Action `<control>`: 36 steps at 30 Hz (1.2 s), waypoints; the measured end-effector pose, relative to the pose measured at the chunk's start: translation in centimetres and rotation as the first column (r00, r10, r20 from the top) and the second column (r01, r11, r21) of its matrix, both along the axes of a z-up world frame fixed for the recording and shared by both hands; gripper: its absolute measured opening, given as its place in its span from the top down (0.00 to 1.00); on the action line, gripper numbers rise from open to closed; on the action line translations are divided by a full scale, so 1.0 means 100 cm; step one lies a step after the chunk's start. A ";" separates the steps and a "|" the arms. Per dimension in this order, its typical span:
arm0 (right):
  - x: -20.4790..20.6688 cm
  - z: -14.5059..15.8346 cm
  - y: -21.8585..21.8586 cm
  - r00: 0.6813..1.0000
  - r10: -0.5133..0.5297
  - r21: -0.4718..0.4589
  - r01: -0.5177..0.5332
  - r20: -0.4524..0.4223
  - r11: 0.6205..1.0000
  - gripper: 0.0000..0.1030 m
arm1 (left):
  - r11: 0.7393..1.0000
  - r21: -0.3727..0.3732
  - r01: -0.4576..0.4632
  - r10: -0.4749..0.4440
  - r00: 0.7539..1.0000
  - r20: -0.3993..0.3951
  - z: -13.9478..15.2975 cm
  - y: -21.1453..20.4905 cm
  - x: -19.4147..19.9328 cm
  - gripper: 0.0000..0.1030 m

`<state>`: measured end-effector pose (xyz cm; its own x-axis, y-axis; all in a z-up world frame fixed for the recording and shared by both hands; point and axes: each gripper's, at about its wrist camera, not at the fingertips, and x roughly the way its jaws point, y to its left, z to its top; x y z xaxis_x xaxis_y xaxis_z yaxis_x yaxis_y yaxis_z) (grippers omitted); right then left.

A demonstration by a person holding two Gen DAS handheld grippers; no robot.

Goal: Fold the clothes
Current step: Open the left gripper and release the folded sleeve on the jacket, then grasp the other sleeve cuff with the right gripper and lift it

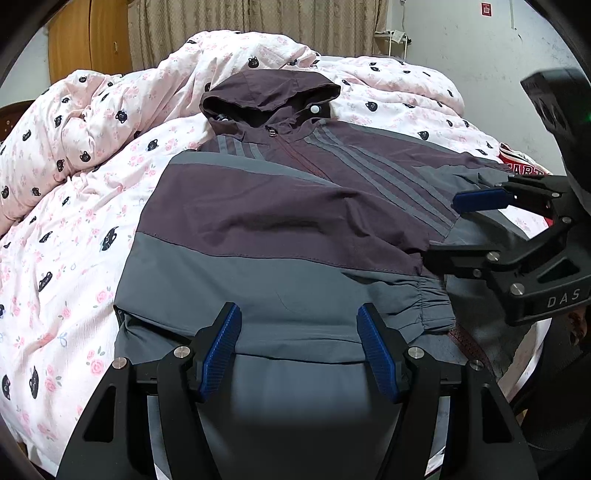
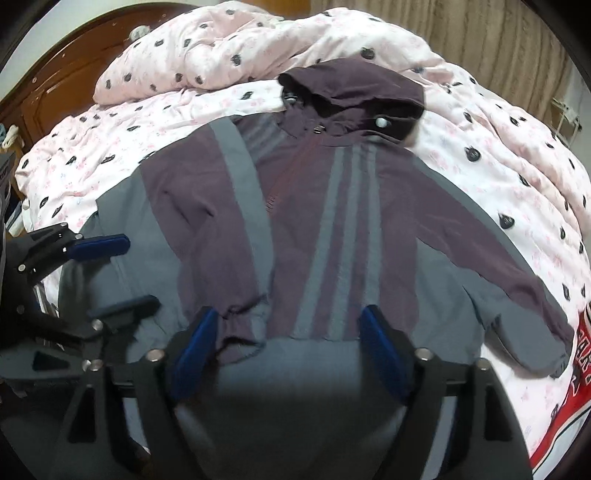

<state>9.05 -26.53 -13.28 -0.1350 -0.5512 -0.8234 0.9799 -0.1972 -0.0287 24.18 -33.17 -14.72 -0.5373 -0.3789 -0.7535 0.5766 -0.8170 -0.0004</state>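
Observation:
A purple and grey hooded jacket lies front up on the bed, zipped, with its hood at the far end. One sleeve is folded across the chest, and its gathered cuff rests near the hem. The other sleeve still spreads out sideways. My left gripper hovers open over the grey hem with nothing pinched. My right gripper is open too, with the cuff just inside its left finger, not pressed.
A pink quilt with cat print covers the bed and is bunched at the far end. A red printed garment lies at the right edge. A wooden headboard, wardrobe and curtain stand behind.

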 end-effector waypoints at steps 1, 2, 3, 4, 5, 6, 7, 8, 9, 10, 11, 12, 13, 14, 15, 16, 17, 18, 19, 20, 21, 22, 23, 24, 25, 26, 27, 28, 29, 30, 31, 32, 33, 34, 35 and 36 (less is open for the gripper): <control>-0.002 -0.001 0.002 1.000 0.000 -0.001 0.000 0.003 1.000 0.18 | 1.000 0.002 -0.001 0.001 1.000 -0.002 0.000 0.000 0.000 0.41; -0.003 -0.001 0.003 1.000 0.004 0.001 -0.004 0.006 1.000 0.18 | 1.000 0.004 -0.001 0.001 1.000 -0.003 0.001 -0.001 0.000 0.41; -0.003 0.001 0.005 1.000 0.007 -0.003 -0.007 0.005 1.000 0.18 | 1.000 0.005 -0.003 0.003 1.000 -0.006 0.001 -0.001 0.000 0.41; -0.002 0.005 0.007 1.000 0.013 -0.014 -0.012 0.004 1.000 0.18 | 1.000 0.006 -0.004 0.005 1.000 -0.010 0.002 -0.002 0.001 0.41; -0.002 0.009 0.009 1.000 0.018 -0.025 -0.018 0.002 1.000 0.18 | 1.000 0.004 -0.009 0.009 1.000 -0.016 0.003 -0.001 0.002 0.41; -0.002 0.013 0.011 1.000 0.022 -0.039 -0.022 0.003 0.999 0.18 | 1.000 0.000 -0.014 0.014 1.000 -0.022 0.005 -0.001 0.003 0.41; -0.004 0.019 0.014 1.000 0.024 -0.057 -0.024 0.011 0.998 0.18 | 1.000 -0.004 -0.020 0.019 0.999 -0.031 0.007 -0.001 0.004 0.41; -0.007 0.025 0.017 1.000 0.022 -0.076 -0.021 0.021 0.997 0.18 | 1.000 -0.009 -0.026 0.026 0.999 -0.043 0.010 0.000 0.007 0.41; -0.012 0.031 0.021 0.999 0.017 -0.098 -0.014 0.034 0.995 0.18 | 0.999 -0.012 -0.033 0.033 0.998 -0.057 0.013 0.000 0.009 0.41; -0.019 0.038 0.026 0.999 0.011 -0.122 -0.004 0.053 0.993 0.18 | 0.999 -0.016 -0.041 0.039 0.997 -0.071 0.016 0.000 0.012 0.41; -0.028 0.043 0.030 0.997 0.001 -0.143 0.009 0.074 0.990 0.18 | 0.999 -0.019 -0.048 0.046 0.995 -0.086 0.018 0.000 0.015 0.41; -0.039 0.048 0.035 0.995 -0.013 -0.165 0.029 0.096 0.986 0.18 | 0.998 -0.022 -0.053 0.051 0.993 -0.107 0.022 0.000 0.018 0.41; -0.050 0.053 0.040 0.993 -0.030 -0.182 0.051 0.114 0.982 0.18 | 0.998 -0.026 -0.059 0.055 0.990 -0.131 0.026 0.000 0.021 0.41; -0.061 0.056 0.045 0.991 -0.052 -0.190 0.075 0.125 0.979 0.18 | 0.997 -0.030 -0.066 0.061 0.986 -0.155 0.030 0.000 0.024 0.41; -0.073 0.058 0.049 0.988 -0.077 -0.197 0.103 0.135 0.975 0.18 | 0.997 -0.034 -0.073 0.066 0.982 -0.177 0.034 -0.001 0.026 0.41; -0.087 0.061 0.054 0.984 -0.110 -0.203 0.138 0.143 0.970 0.18 | 0.996 -0.034 -0.078 0.069 0.978 -0.197 0.037 -0.001 0.027 0.41; -0.101 0.063 0.060 0.978 -0.141 -0.210 0.171 0.151 0.963 0.18 | 0.996 -0.034 -0.080 0.071 0.974 -0.216 0.039 -0.002 0.028 0.41; -0.115 0.065 0.066 0.971 -0.175 -0.219 0.209 0.164 0.953 0.18 | 0.996 -0.033 -0.083 0.073 0.969 -0.236 0.042 -0.002 0.029 0.41; -0.132 0.066 0.074 0.959 -0.216 -0.228 0.256 0.186 0.939 0.18 | 0.996 -0.034 -0.084 0.073 0.966 -0.250 0.044 -0.002 0.029 0.41; -0.146 0.065 0.081 0.946 -0.253 -0.234 0.298 0.205 0.925 0.18 | 0.996 -0.036 -0.084 0.072 0.963 -0.259 0.045 -0.002 0.028 0.41; -0.161 0.065 0.089 0.930 -0.291 -0.236 0.341 0.224 0.910 0.18 | 0.996 -0.039 -0.083 0.069 0.961 -0.267 0.046 -0.002 0.027 0.41; -0.175 0.064 0.097 0.913 -0.327 -0.237 0.383 0.244 0.893 0.18 | 0.996 -0.042 -0.079 0.064 0.961 -0.271 0.047 -0.001 0.025 0.41; -0.189 0.063 0.106 0.894 -0.363 -0.237 0.425 0.263 0.874 0.18 | 0.996 -0.044 -0.073 0.058 0.960 -0.273 0.047 -0.001 0.022 0.41; -0.203 0.062 0.115 0.873 -0.397 -0.236 0.465 0.284 0.853 0.18 | 0.997 -0.044 -0.068 0.053 0.960 -0.274 0.047 -0.001 0.019 0.41; -0.216 0.061 0.124 0.853 -0.424 -0.235 0.498 0.304 0.835 0.18 | 0.997 -0.042 -0.064 0.050 0.961 -0.271 0.046 0.000 0.016 0.41; -0.225 0.059 0.130 0.838 -0.447 -0.228 0.524 0.314 0.821 0.18 | 0.997 -0.040 -0.060 0.048 0.963 -0.267 0.044 0.000 0.013 0.41; -0.235 0.057 0.135 0.822 -0.471 -0.215 0.547 0.321 0.809 0.18 | 0.998 -0.038 -0.057 0.045 0.964 -0.262 0.043 0.000 0.010 0.41; -0.243 0.055 0.139 0.807 -0.491 -0.204 0.568 0.327 0.798 0.18 | 0.998 -0.037 -0.054 0.043 0.965 -0.257 0.042 0.001 0.006 0.41; -0.250 0.054 0.143 0.797 -0.504 -0.195 0.582 0.333 0.790 0.18 | 0.998 -0.036 -0.051 0.040 0.966 -0.255 0.041 0.002 0.004 0.41; -0.257 0.052 0.147 0.785 -0.515 -0.187 0.595 0.343 0.782 0.18 | 0.998 -0.037 -0.048 0.037 0.966 -0.255 0.041 0.003 0.001 0.41; -0.264 0.050 0.152 0.773 -0.521 -0.179 0.606 0.363 0.775 0.18 | 0.998 -0.036 -0.044 0.034 0.966 -0.257 0.041 0.003 -0.001 0.41; -0.270 0.048 0.156 0.761 -0.525 -0.170 0.616 0.381 0.769 0.18 | 0.999 -0.035 -0.040 0.030 0.965 -0.260 0.041 0.004 -0.002 0.41; -0.276 0.045 0.159 0.750 -0.529 -0.161 0.624 0.397 0.764 0.18 | 0.999 -0.034 -0.036 0.026 0.964 -0.264 0.041 0.005 -0.004 0.41; -0.280 0.042 0.160 0.739 -0.535 -0.150 0.633 0.409 0.759 0.18 | 0.999 -0.033 -0.033 0.023 0.963 -0.267 0.041 0.005 -0.005 0.41; -0.284 0.039 0.161 0.728 -0.541 -0.140 0.642 0.421 0.754 0.18 | 0.999 -0.032 -0.029 0.020 0.963 -0.269 0.041 0.007 -0.007 0.41; -0.288 0.035 0.163 0.713 -0.548 -0.127 0.652 0.438 0.747 0.20 | 0.999 -0.030 -0.025 0.016 0.963 -0.270 0.041 0.007 -0.008 0.41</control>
<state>-19.76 -10.24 -9.76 -0.2435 -0.6481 -0.7216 0.5772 -0.6947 0.4291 23.35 -32.43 -10.63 -0.7108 -0.4142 -0.5685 0.5756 -0.8071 -0.1317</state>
